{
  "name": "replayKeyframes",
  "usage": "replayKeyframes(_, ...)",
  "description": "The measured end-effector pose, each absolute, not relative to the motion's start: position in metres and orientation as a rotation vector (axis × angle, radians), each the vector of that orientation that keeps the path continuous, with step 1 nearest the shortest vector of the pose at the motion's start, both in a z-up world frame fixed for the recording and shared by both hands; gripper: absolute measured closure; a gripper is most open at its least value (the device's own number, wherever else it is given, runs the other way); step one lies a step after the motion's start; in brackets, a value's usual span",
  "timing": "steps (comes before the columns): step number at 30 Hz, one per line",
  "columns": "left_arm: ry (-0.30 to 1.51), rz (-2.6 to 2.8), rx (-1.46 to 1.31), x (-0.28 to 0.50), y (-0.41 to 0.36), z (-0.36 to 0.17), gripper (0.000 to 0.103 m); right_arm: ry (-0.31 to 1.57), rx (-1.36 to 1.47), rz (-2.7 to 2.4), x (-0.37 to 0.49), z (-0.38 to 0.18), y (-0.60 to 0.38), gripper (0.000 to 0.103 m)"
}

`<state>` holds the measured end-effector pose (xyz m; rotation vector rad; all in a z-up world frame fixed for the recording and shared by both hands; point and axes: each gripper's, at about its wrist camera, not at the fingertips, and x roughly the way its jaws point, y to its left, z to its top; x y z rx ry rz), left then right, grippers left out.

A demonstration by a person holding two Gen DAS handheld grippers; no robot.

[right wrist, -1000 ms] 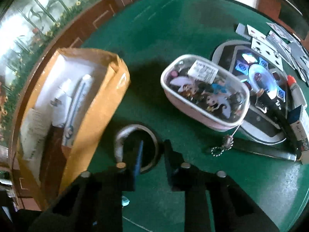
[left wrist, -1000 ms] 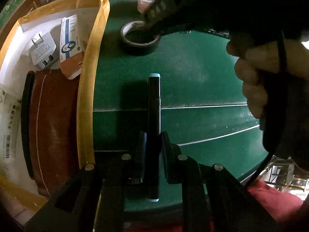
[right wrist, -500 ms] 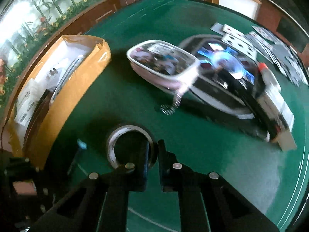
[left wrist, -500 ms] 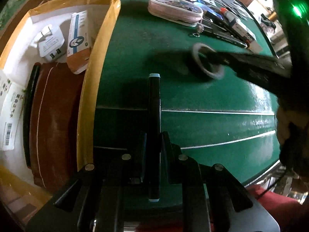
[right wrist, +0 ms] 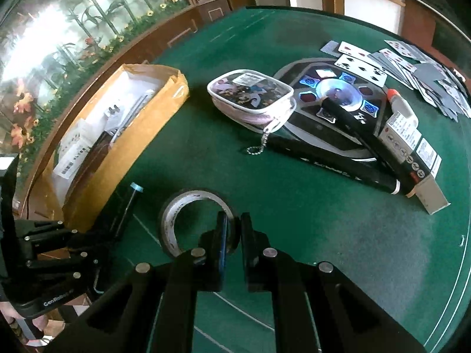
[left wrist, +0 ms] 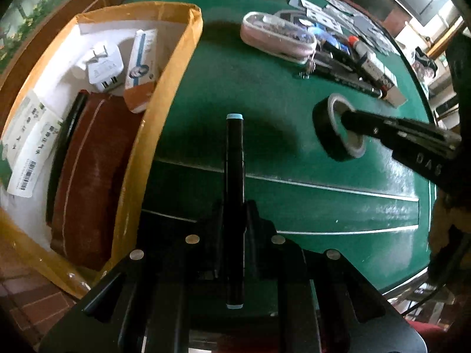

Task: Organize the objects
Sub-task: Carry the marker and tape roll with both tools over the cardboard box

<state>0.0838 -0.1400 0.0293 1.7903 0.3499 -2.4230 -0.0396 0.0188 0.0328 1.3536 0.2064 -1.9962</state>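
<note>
Green felt counter (right wrist: 294, 235) with two objects in hand and several left to sort. Left gripper (left wrist: 234, 220) closed on a black marker (left wrist: 234, 176) with pale blue end caps, held lengthwise between the jaws, just beside the open cardboard box (left wrist: 164, 94). Right gripper (right wrist: 234, 229) clamped on the wall of a black tape roll (right wrist: 176, 220), one finger inside the ring and one outside; roll tilted and apparently lifted clear of the felt, well apart from the box.

Progress, judged from the layout: partly done. Already in the box: white plug adapter (left wrist: 103, 67), small orange-and-white carton (left wrist: 141, 67), labelled white packets (left wrist: 26, 147), dark brown case (left wrist: 88, 176). Marker and tape roll presumably next to go in.

Still loose at the far side of the counter: clear zip pouch (right wrist: 250, 97) with key chain, round game console (right wrist: 332, 94), black pens (right wrist: 368, 141), boxed item (right wrist: 412, 147), glue stick (right wrist: 400, 106), scattered playing cards (right wrist: 397, 58).

Possible obstruction: tall near wall of the box, to be cleared before release; limited free room inside beside the brown case; both grippers close together near the box.
</note>
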Motion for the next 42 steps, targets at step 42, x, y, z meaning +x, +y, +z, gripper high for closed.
replayKeyframes(42,0.529,-2.495,1.566,0.144,-0.304,0.098,0.089,0.215,1.268,-1.976,0.016,0.075,-0.11,0.097)
